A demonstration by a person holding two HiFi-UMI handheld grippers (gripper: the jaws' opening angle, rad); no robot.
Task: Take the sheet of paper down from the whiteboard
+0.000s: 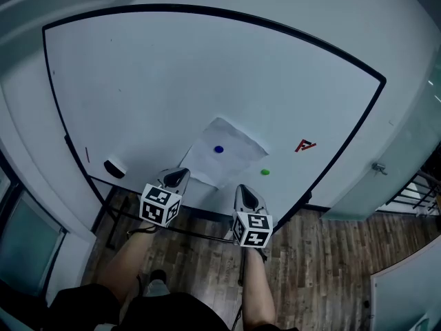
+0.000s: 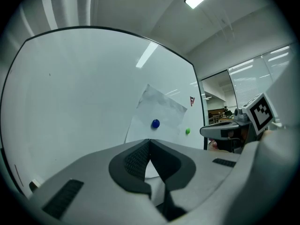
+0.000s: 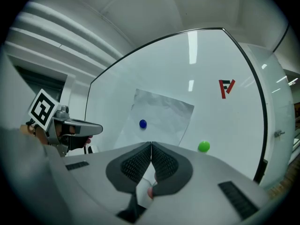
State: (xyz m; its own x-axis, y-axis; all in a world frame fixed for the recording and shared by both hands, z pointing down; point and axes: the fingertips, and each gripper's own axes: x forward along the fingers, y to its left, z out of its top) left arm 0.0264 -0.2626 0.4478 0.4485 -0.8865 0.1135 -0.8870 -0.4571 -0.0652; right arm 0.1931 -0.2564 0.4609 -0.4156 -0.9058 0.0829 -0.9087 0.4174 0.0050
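Head view: paper [image 1: 238,158] mid-frame on whiteboard [image 1: 172,67], pinned by blue magnet [image 1: 219,149]; left claw [image 1: 178,178] and right claw [image 1: 247,197] just below, not touching it. Left gripper view: claw clenched, empty, paper ahead. Right gripper view: claw clenched, empty; step judged approach, next calls for opening to take magnet or paper edge.

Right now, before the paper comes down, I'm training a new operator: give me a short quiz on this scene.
1. True or false: the green magnet pins the sheet of paper to the whiteboard.
2. Which magnet sits on the sheet? A red, B blue, C yellow.
3. Left gripper and right gripper: jaws open or shut?
Key: 1 false, it sits on bare board beside the sheet; 2 B, the blue magnet; 3 both shut, empty.
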